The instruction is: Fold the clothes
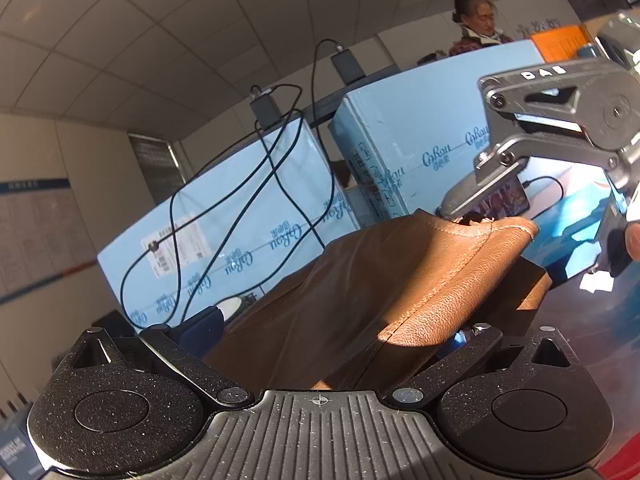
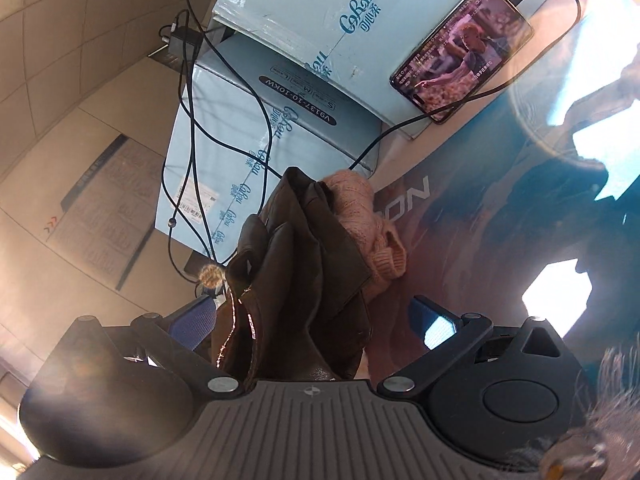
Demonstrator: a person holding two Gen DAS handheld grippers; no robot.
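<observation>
A brown leather garment (image 1: pixel 380 280) rises from between the fingers of my left gripper (image 1: pixel 330 330), filling the gap and touching both blue pads. Its top hem hangs at the tip of my right gripper (image 1: pixel 460 210), which is up at the right. In the right wrist view the same garment (image 2: pixel 304 264) hangs crumpled below my right gripper (image 2: pixel 314 324). It lies against the left pad, with a gap to the right pad (image 2: pixel 436 324), so the grip is unclear. A pink knit sweater (image 2: pixel 360 208) lies on the table just beyond it.
Pale blue cartons (image 1: pixel 240 220) stand behind, with black cables (image 1: pixel 272 160) draped over them. A phone (image 2: pixel 460 48) showing video leans on a carton. The dark glossy table (image 2: pixel 480 240) stretches to the right. A person (image 1: pixel 476 20) stands behind the cartons.
</observation>
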